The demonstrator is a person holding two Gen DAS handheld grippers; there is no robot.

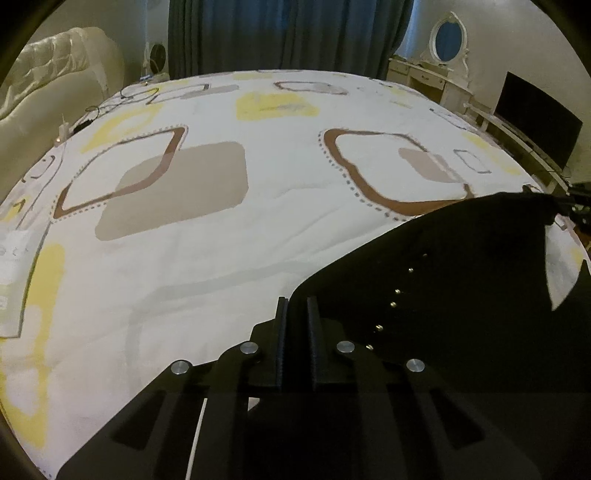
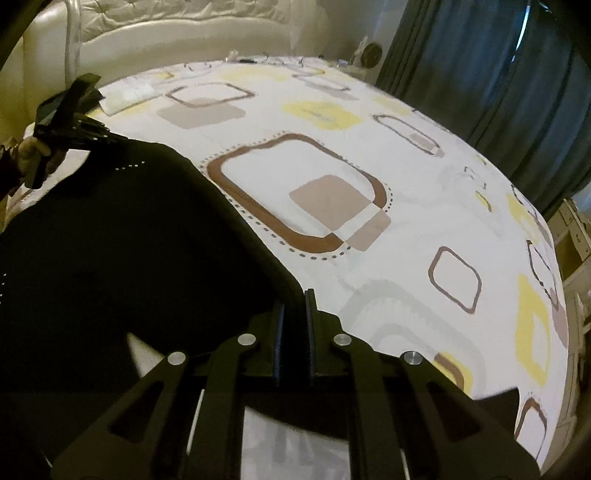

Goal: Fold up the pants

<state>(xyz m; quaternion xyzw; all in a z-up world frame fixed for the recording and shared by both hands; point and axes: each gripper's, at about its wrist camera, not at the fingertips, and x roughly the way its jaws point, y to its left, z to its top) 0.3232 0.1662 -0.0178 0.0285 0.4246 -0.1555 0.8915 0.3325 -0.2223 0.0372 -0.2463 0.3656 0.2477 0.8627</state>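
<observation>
Black pants [image 1: 461, 258] with a row of small metal studs hang stretched between my two grippers above the bed. My left gripper [image 1: 297, 306] is shut on one top corner of the pants; the cloth runs off to the right. My right gripper [image 2: 294, 299] is shut on the other corner; the pants [image 2: 129, 240] spread to the left. The left gripper also shows in the right wrist view [image 2: 74, 122] at the far left, holding the pants' far end. The lower part of the pants is hidden.
A bed with a white bedspread [image 1: 207, 258] patterned in brown, beige and yellow squares lies under the pants. A cream tufted headboard [image 2: 184, 33], dark blue curtains [image 1: 288, 33], a white dresser with oval mirror [image 1: 439, 70] and a dark screen [image 1: 535, 114] surround it. Cables [image 1: 110, 103] lie on the far edge.
</observation>
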